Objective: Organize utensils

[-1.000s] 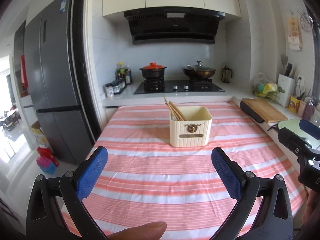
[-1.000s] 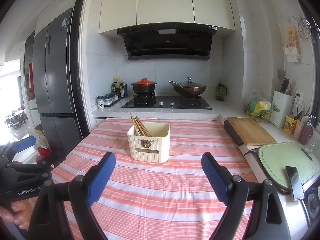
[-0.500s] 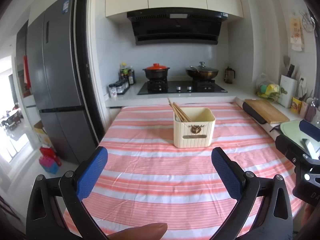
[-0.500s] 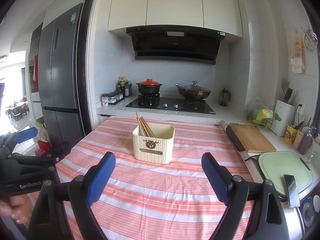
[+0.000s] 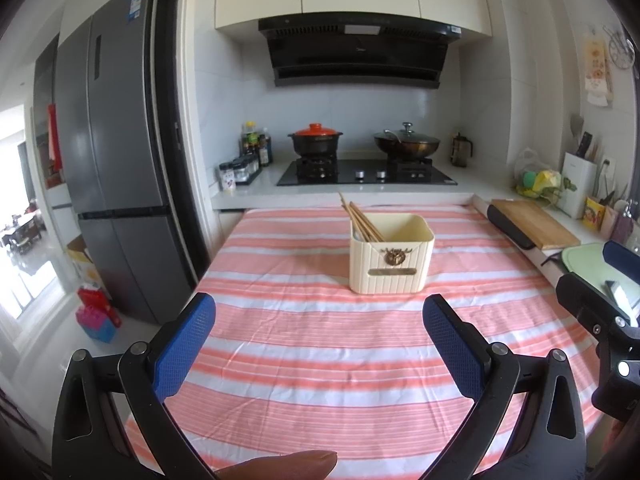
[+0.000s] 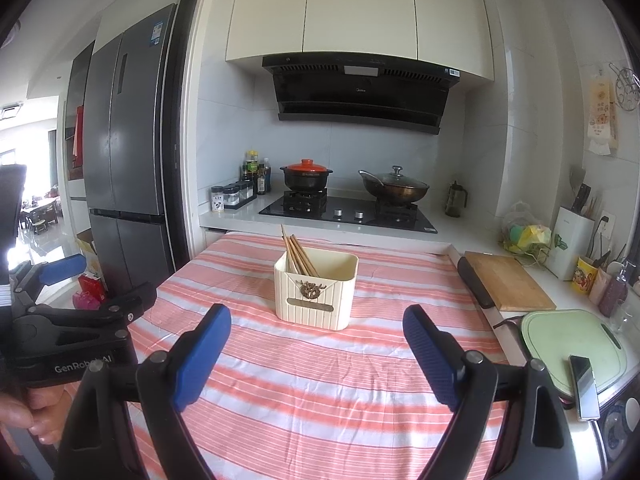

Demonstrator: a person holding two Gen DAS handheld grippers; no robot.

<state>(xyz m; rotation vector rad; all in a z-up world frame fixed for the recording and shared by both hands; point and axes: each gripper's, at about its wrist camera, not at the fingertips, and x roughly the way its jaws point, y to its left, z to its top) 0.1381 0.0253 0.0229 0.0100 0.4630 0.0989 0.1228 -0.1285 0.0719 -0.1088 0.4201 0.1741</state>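
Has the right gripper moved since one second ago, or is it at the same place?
Yes. In the right wrist view the stove and the holder sit lower in the frame than before, so the right gripper has risen or tilted upward.

A striped pink-and-white tablecloth (image 5: 312, 344) covers the table. Behind it, a black pot with an orange lid (image 5: 316, 142) and a lidded wok (image 5: 407, 145) sit on the gas hob (image 5: 366, 172) beneath a black range hood (image 5: 356, 54). A grey refrigerator (image 5: 116, 152) stands left. A wooden cutting board (image 6: 506, 280) lies on the right counter, near a phone (image 6: 583, 386) resting on a green board (image 6: 568, 340).
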